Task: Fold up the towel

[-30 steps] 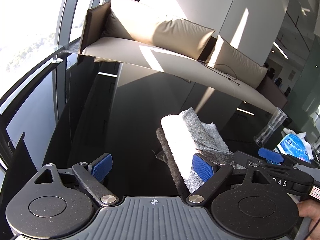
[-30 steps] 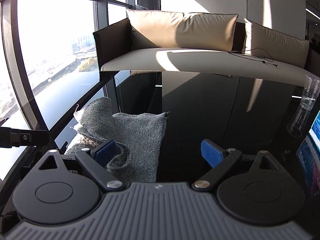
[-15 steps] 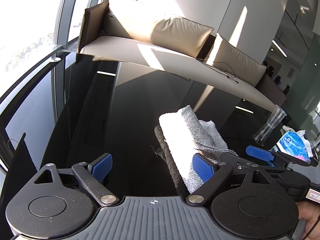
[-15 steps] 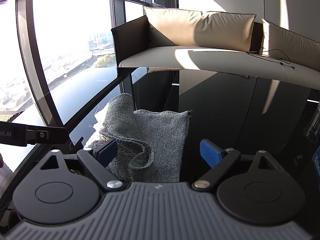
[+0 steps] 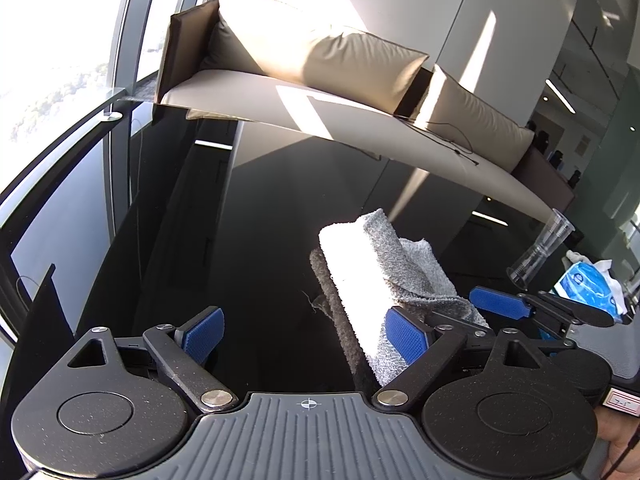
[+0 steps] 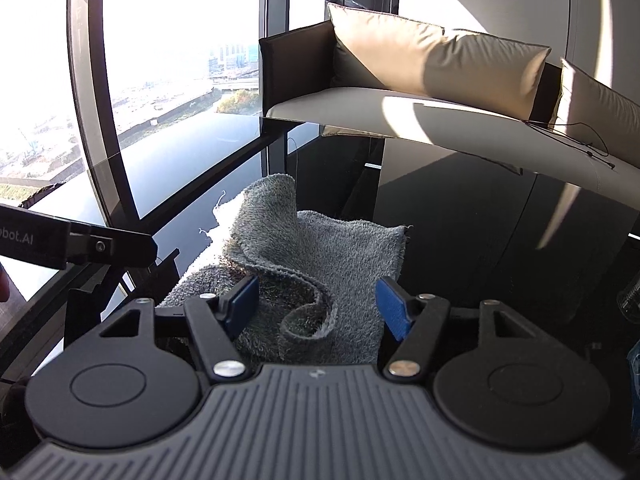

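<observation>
A grey towel (image 5: 384, 272) lies rumpled and partly folded on the glossy black table (image 5: 260, 240), with a sunlit strip along its left side. My left gripper (image 5: 304, 334) stands open over bare table, its right pad just at the towel's near left edge. In the right wrist view the towel (image 6: 320, 248) shows a curled, raised fold. My right gripper (image 6: 318, 306) straddles that fold and its jaws are closing, the pads still apart from the cloth. One blue pad of the right gripper (image 5: 500, 304) reaches in from the right.
A sofa (image 5: 320, 112) with beige cushions runs along the table's far edge. A clear plastic cup (image 5: 544, 248) and a blue tissue packet (image 5: 588, 288) stand at the right. Tall windows (image 6: 160, 80) border the left side. A hand (image 5: 616, 452) shows at the lower right.
My right gripper has swung left over the towel and its jaws have narrowed, so the raised fold now lies between them. The left gripper has stayed put.
</observation>
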`<action>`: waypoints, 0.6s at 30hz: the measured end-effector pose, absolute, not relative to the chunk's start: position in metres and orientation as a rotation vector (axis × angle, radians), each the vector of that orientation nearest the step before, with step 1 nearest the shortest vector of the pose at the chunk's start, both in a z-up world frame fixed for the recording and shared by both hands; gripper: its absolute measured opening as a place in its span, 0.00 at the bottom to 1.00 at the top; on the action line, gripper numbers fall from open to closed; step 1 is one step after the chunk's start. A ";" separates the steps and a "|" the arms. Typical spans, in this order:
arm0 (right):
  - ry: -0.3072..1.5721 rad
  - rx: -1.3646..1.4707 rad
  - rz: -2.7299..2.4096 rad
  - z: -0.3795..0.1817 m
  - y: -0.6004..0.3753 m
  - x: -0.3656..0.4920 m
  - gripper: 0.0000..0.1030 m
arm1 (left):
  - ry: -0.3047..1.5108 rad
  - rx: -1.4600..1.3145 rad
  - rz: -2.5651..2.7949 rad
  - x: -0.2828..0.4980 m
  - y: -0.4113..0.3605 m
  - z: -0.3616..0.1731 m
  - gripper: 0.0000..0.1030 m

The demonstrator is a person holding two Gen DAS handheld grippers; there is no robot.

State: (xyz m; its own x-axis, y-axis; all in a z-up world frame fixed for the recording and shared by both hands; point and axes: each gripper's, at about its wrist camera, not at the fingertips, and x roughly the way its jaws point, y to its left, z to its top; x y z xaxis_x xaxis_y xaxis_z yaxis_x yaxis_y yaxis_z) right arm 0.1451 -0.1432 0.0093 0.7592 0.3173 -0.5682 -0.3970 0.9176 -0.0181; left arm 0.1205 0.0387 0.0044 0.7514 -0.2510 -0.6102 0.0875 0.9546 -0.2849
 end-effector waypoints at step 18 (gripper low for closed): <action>0.564 0.006 0.440 0.023 -0.151 0.149 0.14 | 0.706 -0.183 -0.187 0.120 0.029 0.001 0.84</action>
State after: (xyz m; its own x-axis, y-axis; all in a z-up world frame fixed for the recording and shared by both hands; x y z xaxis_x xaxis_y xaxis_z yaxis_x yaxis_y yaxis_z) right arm 0.1493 -0.1514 0.0227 0.7548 0.4056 -0.5156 -0.4022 0.9070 0.1248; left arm 0.1196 0.0286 0.0014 0.7456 -0.2316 -0.6249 0.1086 0.9673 -0.2290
